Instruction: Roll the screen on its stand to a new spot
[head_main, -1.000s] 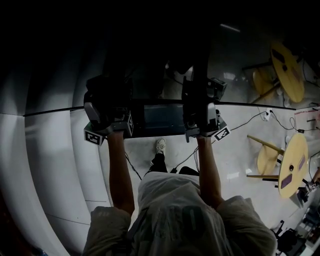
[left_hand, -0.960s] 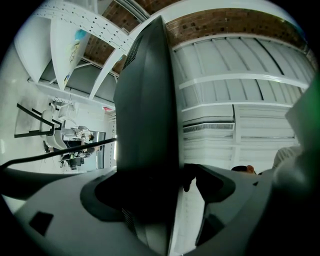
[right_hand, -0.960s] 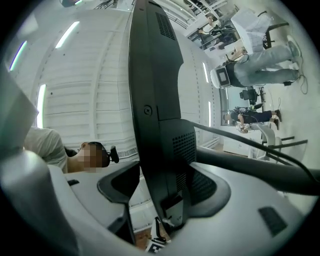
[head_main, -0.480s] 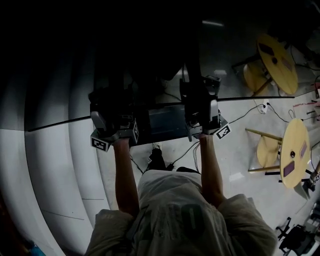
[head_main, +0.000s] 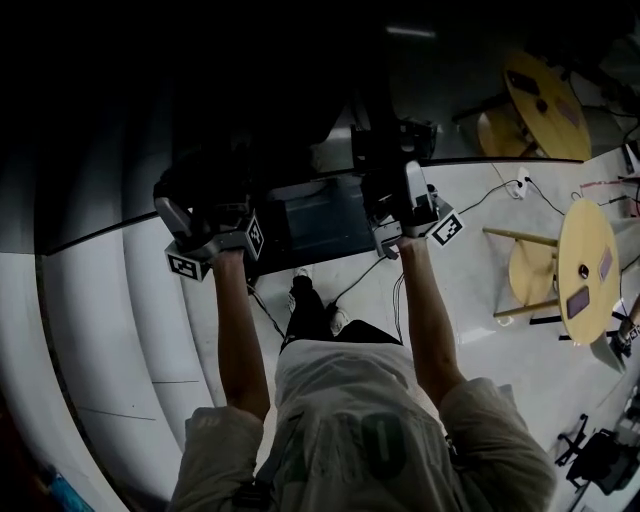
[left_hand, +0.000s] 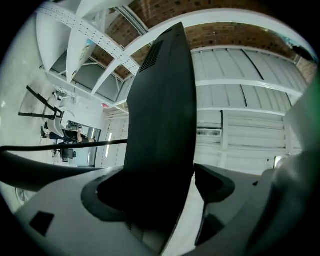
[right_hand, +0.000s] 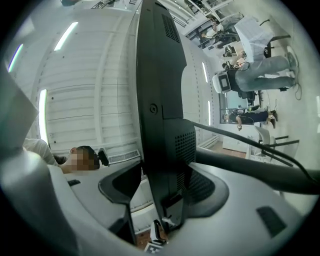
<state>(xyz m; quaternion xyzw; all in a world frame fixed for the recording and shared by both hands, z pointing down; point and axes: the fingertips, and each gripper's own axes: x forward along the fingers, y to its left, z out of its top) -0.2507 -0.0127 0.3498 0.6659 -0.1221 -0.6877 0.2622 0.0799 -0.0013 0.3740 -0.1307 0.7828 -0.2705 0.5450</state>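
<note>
Site: large hall, pale floor (head_main: 470, 240) w/ loose cables (head_main: 492, 195) and two round yellow tables (head_main: 585, 285), curved white wall on the left. Head view: person stands w/ both arms out. The left gripper (head_main: 205, 225) and right gripper (head_main: 395, 195) sit on opposite side edges of the dark screen (head_main: 315, 215), which stands directly ahead of the person, above the feet. Stand base and wheels not made out here; too dark. Left gripper view: screen (left_hand: 160, 125) edge-on between the jaws of the left gripper (left_hand: 160, 185). One pad lies flat on its face, the other tip meets its back edge, so it reads as clamped. White ribbed wall and brick ceiling beyond. Right gripper view: screen (right_hand: 157, 100) again edge-on, vented back panel visible. The right gripper (right_hand: 167, 182) has both jaws bearing on it, having just closed in a little; the hold is wide because the panel is thick. Bystanders (right_hand: 265, 75) well apart in the background. Assessment: grip stage complete on both sides. Judged early-to-mid task. Remaining: roll the unit to its new spot, clear of floor cables, then release both claws. Destination is not identifiable from these views.
</note>
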